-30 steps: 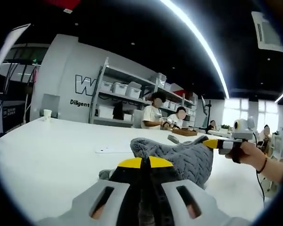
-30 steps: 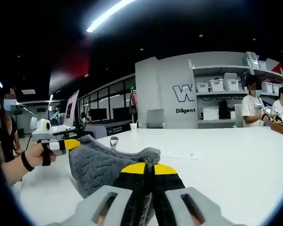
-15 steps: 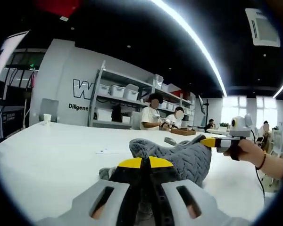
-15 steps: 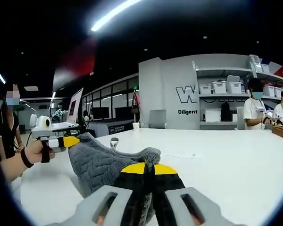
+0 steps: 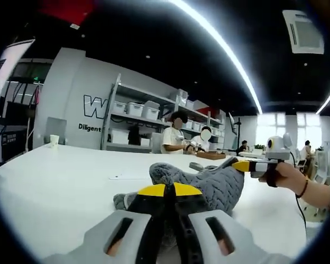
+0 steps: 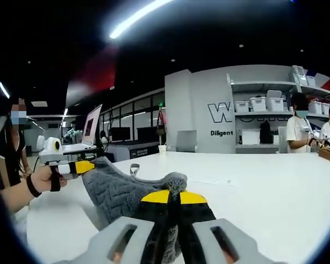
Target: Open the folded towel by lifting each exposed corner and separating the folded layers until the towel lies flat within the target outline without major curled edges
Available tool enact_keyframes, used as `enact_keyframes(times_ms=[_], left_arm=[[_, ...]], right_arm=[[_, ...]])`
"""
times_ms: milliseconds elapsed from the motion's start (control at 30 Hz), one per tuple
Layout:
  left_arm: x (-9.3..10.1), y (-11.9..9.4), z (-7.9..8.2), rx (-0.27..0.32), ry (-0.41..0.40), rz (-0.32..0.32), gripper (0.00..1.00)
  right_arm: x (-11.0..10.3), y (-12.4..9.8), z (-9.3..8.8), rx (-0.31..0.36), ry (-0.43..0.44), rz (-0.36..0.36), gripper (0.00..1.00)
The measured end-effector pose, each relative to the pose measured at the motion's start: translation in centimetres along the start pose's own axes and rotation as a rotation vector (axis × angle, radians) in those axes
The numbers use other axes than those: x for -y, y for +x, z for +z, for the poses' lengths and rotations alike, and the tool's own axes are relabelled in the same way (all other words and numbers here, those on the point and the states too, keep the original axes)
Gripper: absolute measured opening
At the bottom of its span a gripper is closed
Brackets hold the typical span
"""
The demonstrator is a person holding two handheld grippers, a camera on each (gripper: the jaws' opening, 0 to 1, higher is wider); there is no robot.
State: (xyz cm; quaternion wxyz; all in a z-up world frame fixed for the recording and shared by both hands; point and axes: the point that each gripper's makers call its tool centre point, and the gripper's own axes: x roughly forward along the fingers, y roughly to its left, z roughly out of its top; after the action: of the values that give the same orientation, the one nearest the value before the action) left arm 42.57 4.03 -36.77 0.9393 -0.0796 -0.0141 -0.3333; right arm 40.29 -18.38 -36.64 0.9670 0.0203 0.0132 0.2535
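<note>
So, both grippers pinch the grey towel (image 5: 209, 184) and hold it up off the white table (image 5: 55, 176), stretched between them.

Left gripper view: the left gripper (image 5: 169, 192) has its yellow-tipped jaws closed together on one end of the towel, cloth bunched right at the tips. The towel runs away to the right, where the right gripper (image 5: 243, 165) grips the far corner, jaws closed on the cloth, a hand (image 5: 280, 175) around its handle. The towel sags a bit between the two, its lower edge near the table; can't tell if it touches.

Right gripper view: the right gripper (image 6: 174, 199) has its jaws pressed shut on the towel (image 6: 121, 190), fabric puffed above the tips. The left gripper (image 6: 80, 167) clamps the opposite corner at left, held by a hand (image 6: 41, 179) with a dark wrist band.

Background: a paper cup (image 5: 54, 141) at the far edge of the table, shelves (image 5: 137, 115) with white bins, two people (image 5: 176, 135) standing at the shelves.
</note>
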Motion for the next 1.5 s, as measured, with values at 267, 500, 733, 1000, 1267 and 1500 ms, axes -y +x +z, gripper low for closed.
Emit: enact_keyframes(times_ms=[267, 500, 733, 1000, 1267, 1500], left_arm=[[0.3, -0.8, -0.6, 0.003, 0.0, -0.01, 0.01], [0.9, -1.6, -0.9, 0.015, -0.002, -0.02, 0.01], [1.4, -2.8, -1.3, 0.033, -0.026, -0.032, 0.01], [2.2, -3.7, -1.6, 0.033, -0.013, -0.047, 0.01], [2.3, -4.6, -2.3, 0.021, -0.002, -0.041, 0.01], [3.0, -5.5, -2.6, 0.025, -0.007, -0.046, 0.02]], right_arm=[[-1.1, -1.2, -0.9, -0.009, -0.009, 0.022, 0.0], [-1.6, -1.9, -1.5, -0.009, -0.011, 0.035, 0.0], [-2.0, -2.4, -1.7, -0.004, -0.026, 0.056, 0.0], [-1.4, -2.1, -1.7, -0.005, -0.021, 0.068, 0.0], [-1.2, -2.0, -2.0, -0.011, -0.011, 0.102, 0.0], [-1.6, -2.7, -2.3, -0.007, -0.02, 0.111, 0.0]])
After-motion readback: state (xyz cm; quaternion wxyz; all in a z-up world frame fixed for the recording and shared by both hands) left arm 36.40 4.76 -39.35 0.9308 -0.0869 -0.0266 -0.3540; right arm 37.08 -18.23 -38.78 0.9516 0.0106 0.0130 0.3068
